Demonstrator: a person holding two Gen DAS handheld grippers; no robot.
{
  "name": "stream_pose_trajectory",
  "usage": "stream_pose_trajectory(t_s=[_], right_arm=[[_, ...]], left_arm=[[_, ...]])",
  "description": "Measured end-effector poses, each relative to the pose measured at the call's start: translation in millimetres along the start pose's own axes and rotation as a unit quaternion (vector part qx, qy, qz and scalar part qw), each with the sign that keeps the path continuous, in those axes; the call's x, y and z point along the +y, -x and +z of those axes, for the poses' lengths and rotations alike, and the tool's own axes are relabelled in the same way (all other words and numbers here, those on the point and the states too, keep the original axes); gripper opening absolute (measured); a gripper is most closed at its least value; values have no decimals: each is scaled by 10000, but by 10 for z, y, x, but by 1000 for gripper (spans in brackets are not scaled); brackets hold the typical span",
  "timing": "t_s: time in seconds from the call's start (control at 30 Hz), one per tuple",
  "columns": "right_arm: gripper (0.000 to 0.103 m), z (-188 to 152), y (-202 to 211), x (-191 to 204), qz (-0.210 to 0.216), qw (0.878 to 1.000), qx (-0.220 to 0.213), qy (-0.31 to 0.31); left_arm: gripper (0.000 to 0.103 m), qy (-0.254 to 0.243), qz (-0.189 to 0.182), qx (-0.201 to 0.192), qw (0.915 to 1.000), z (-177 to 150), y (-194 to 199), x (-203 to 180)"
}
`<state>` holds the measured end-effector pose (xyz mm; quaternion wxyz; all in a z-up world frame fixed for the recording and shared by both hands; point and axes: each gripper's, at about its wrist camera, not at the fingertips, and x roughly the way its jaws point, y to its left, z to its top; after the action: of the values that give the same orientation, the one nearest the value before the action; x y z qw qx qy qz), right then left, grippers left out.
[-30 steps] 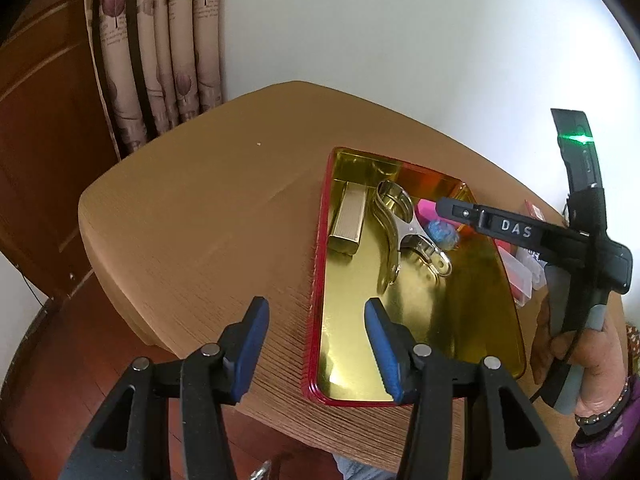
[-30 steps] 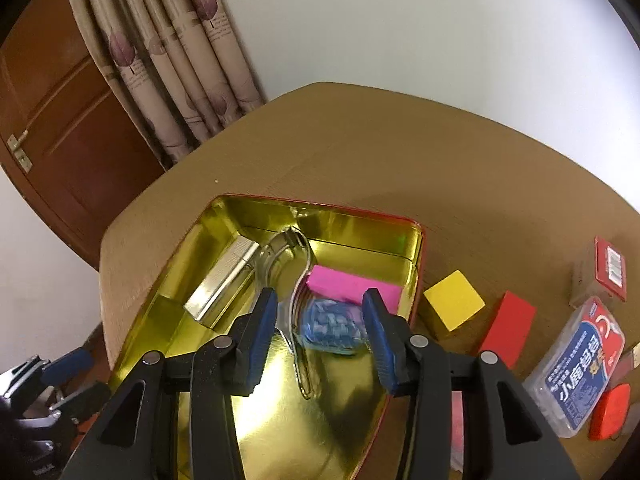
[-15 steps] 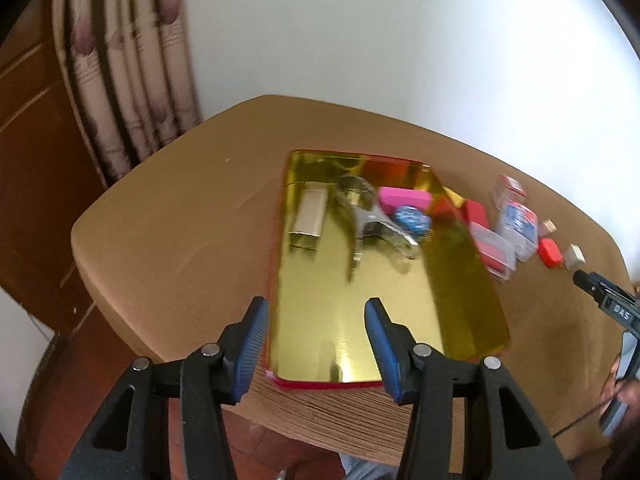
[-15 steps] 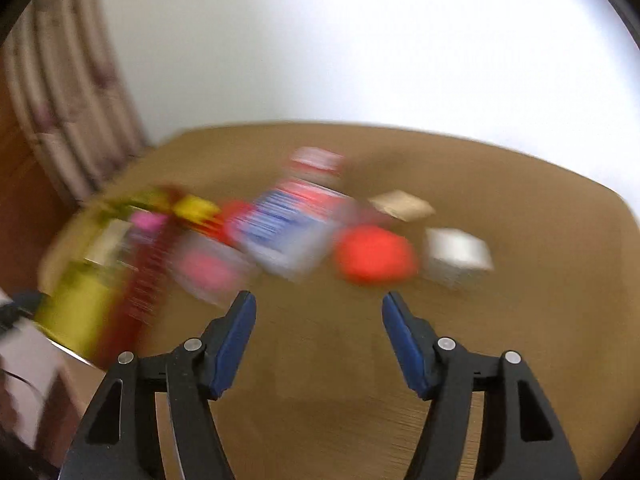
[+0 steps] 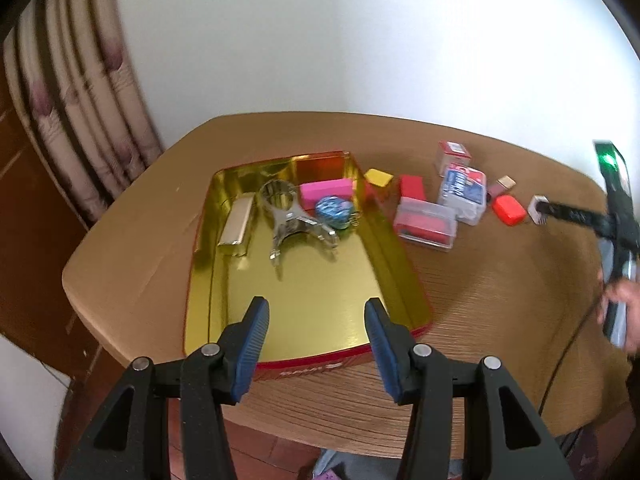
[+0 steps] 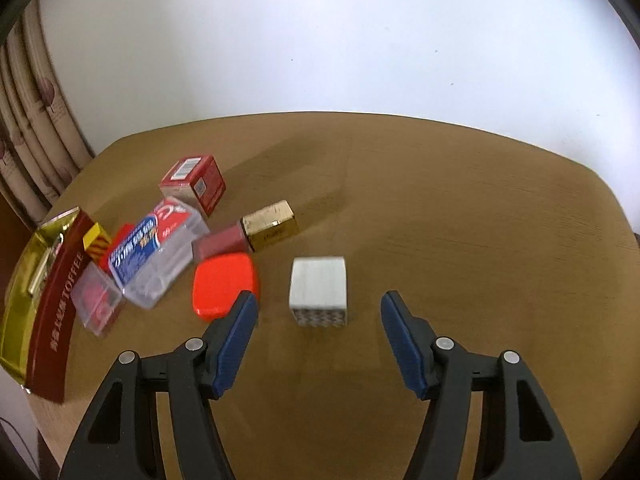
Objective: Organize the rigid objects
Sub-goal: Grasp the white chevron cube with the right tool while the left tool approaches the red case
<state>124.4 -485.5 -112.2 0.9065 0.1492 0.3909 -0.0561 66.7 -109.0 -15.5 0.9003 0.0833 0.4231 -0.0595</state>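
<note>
Patterned curtain (image 5: 76,128), white wall (image 6: 320,40)

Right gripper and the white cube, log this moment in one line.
right gripper: open, empty | white cube: on table, ahead between fingers, untouched | left gripper: open over tin

On your table (image 5: 500,280) the tin (image 5: 404,268) sits left with a clip (image 5: 296,224) inside, boxes (image 6: 156,256) beside it, and the cube (image 6: 318,286) lies rightmost.

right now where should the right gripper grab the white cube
Close on the white cube's left and right faces, coming straight in from the near side. They are flat and parallel, and the open right gripper already straddles it. The orange block lies close on the left, so keep that finger tight.
</note>
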Motion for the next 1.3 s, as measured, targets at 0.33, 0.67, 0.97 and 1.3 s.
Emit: stream_pose_trajectory(t_s=[0.33,0.67,0.97,1.3], right_arm=[[27,-18,-33,-43,77,9999,144,38],[27,-688,641,-901,-1164,9930,-132,159],[27,-933,835,-1332,-870,9949,-377,-344],[27,-928,1001,-1456,-335,9959,-638,-547]], left_arm=[[51,-354,-479,-29,9982,233,6,-409],[52,-384,-2263,875,9694,908,-381,-1370],[52,67,-2071,1878,9601,1342,-1254,-2102],[52,181,-1392,2194,9655,1415,-1675,-2388]])
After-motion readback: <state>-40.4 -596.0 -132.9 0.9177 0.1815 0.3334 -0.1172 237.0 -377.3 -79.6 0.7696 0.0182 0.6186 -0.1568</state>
